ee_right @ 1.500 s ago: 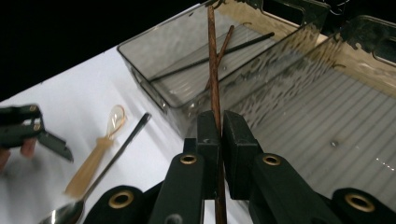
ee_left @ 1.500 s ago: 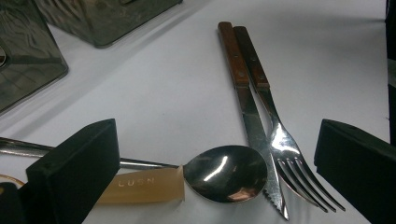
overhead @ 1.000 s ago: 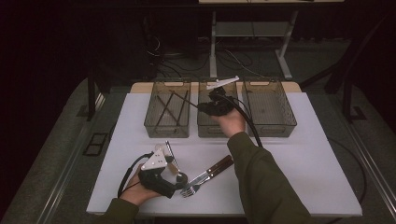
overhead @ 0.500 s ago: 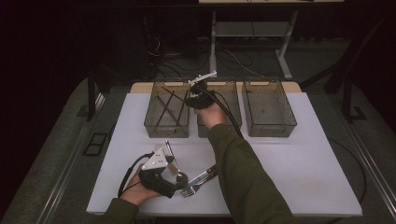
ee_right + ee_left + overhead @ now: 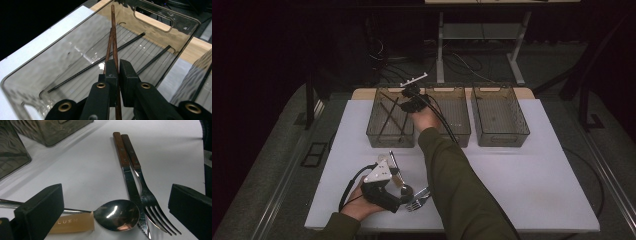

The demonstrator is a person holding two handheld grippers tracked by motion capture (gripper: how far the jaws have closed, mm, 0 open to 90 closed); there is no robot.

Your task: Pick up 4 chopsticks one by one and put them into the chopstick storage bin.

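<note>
I have the white table (image 5: 532,185) with three smoky clear plastic bins, and over the leftmost bin (image 5: 37,65) my right gripper (image 5: 117,68) pinches a pair of brown wooden chopsticks (image 5: 113,32), while my left gripper (image 5: 112,202) rests spread around a steel spoon (image 5: 116,215).
</note>
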